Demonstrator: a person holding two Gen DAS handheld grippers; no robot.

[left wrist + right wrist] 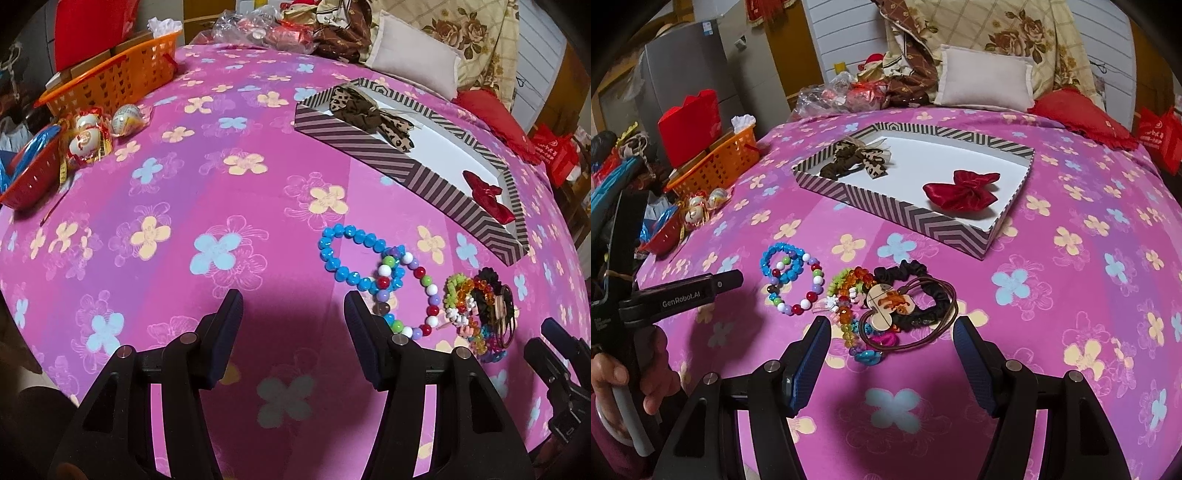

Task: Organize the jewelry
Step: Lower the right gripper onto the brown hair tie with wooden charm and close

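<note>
A striped tray (871,210) (373,144) lies on the pink floral cloth and holds a leopard-print bow scrunchie (858,158) (364,110) and a red bow scrunchie (960,192) (487,197). In front of it lies a pile: a blue bead bracelet (775,258) (332,258), a multicolour bead bracelet (805,295) (424,295), bright plastic bead pieces (849,284) (465,295), a black scrunchie (923,291) and brown hair ties with a flat charm (890,306). My right gripper (892,326) is open just before the pile. My left gripper (293,299) is open and empty, left of the bracelets.
An orange basket (716,166) (110,81), wrapped eggs (88,133) and a red basket (33,177) sit at the far left. Pillows (986,79), a red cushion (1086,118) and bags (849,96) line the far edge.
</note>
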